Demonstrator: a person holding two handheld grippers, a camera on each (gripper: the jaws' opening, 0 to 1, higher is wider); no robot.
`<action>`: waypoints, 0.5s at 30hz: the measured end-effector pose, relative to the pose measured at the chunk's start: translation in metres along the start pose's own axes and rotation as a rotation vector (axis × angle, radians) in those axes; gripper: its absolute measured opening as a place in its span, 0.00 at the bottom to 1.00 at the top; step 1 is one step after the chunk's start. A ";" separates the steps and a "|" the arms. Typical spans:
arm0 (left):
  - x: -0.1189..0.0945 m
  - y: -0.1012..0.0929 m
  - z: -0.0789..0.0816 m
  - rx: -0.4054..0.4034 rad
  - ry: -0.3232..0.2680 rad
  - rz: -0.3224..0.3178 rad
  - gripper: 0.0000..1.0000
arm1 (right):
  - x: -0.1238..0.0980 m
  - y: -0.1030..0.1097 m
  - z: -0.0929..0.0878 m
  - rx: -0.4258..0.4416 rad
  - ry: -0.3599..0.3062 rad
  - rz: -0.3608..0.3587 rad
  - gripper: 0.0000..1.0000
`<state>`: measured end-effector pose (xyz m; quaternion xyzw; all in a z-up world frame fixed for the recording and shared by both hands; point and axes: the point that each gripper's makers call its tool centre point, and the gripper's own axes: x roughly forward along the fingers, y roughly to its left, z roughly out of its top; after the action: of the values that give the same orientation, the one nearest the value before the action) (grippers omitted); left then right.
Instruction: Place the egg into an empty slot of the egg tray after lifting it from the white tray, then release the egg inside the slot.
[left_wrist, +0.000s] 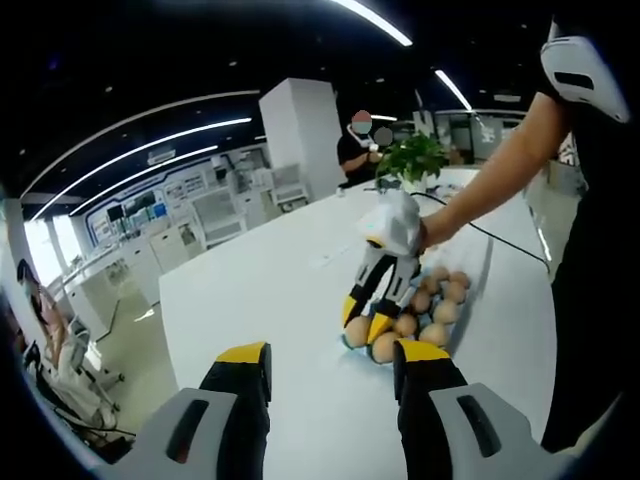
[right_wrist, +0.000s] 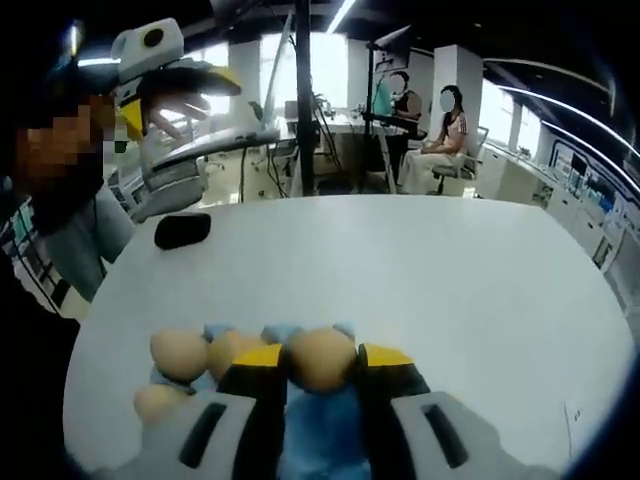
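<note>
Right gripper view: egg (right_wrist: 320, 358) is pinched between right gripper (right_wrist: 322, 362) jaws over blue egg tray (right_wrist: 330, 425); release is judged outstanding. Left gripper (left_wrist: 330, 368) is held spread, empty.

On my table (left_wrist: 270, 290) the egg tray (right_wrist: 320, 415) sits near the edge, eggs (left_wrist: 440, 300) in its slots. My right gripper (right_wrist: 322, 368) is down over it with one egg (right_wrist: 322, 358) between its jaws. A potted plant (left_wrist: 412, 158) stands farther back.
</note>
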<state>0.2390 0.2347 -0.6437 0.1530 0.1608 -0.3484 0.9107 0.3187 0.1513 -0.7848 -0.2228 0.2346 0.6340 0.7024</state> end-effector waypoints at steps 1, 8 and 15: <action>0.000 0.000 0.000 0.000 -0.001 0.001 0.49 | -0.001 0.000 0.000 0.001 -0.004 -0.001 0.28; -0.003 -0.001 0.002 0.001 -0.005 0.010 0.49 | -0.036 0.000 0.019 0.026 -0.108 -0.043 0.26; -0.001 -0.003 0.005 0.002 -0.011 0.007 0.49 | -0.108 -0.010 -0.010 0.087 -0.153 -0.154 0.24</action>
<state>0.2368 0.2311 -0.6395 0.1527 0.1546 -0.3462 0.9126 0.3188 0.0591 -0.7264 -0.1603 0.1900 0.5826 0.7738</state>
